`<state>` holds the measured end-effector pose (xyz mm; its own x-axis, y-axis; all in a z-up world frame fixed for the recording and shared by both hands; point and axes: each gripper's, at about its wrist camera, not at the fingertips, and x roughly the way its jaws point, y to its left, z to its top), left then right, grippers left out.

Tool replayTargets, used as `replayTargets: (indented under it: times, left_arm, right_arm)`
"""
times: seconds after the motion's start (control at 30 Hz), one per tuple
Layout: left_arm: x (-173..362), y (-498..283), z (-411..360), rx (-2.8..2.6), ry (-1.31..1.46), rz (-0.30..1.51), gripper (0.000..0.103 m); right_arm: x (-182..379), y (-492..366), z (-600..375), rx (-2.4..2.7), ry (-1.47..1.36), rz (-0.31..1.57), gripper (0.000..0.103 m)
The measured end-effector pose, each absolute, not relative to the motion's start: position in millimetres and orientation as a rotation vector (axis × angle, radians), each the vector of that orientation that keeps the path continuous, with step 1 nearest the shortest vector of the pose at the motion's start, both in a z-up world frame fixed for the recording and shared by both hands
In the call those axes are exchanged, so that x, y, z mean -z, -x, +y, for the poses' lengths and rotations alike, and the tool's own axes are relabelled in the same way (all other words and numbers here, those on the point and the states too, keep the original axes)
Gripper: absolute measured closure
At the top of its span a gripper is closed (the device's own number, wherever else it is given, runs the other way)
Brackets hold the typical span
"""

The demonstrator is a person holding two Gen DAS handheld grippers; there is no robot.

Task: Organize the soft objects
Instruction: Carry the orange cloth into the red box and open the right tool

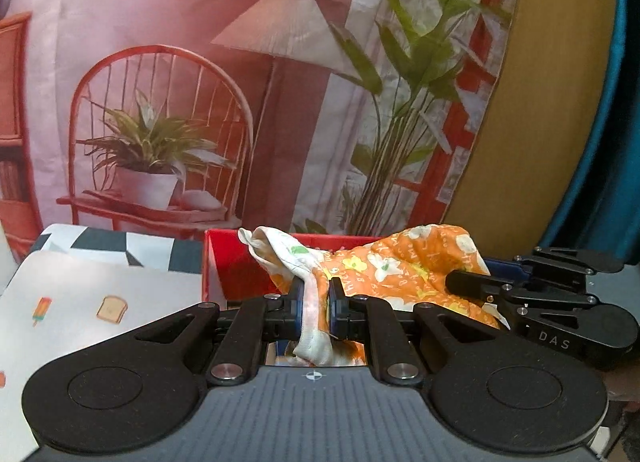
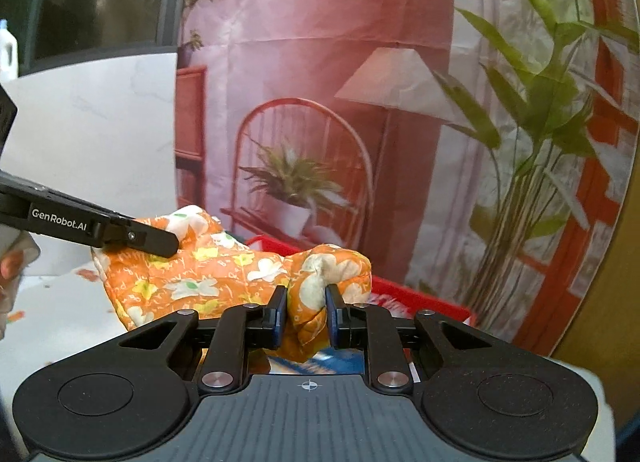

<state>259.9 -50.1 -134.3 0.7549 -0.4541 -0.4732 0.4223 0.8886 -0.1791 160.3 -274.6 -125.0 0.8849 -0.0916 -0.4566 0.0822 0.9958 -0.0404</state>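
Gripping orange floral cloth (image 1: 400, 266): left tool (image 1: 316, 304) and right tool (image 2: 307, 312) both clamped on it, above red box (image 1: 232, 262).

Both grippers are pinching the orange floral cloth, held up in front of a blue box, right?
Not quite: the box is red, not blue, as the left wrist view shows. The rest holds: left gripper and right gripper both pinch the orange floral cloth in front of it.
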Motion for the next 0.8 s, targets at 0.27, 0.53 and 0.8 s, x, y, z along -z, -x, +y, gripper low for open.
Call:
replayTargets:
  times: [0.27, 0.53, 0.8]
  left_arm:
    - [157.6, -305.9, -76.4, 0.467, 0.033, 0.617, 0.091]
    - [187.5, -335.3, -89.5, 0.451, -0.025, 0.736, 0.091]
    - [204.7, -345.3, -89.8, 0.443, -0.055, 0.794, 0.086]
  right_arm:
    - [152.9, -196.7, -308.1, 0.142, 0.021, 0.536, 0.085]
    - [191.3, -222.2, -322.2, 0.164, -0.022, 0.653, 0.085]
    - [213.9, -234.2, -326.6, 0.193, -0.059, 0.751, 0.085]
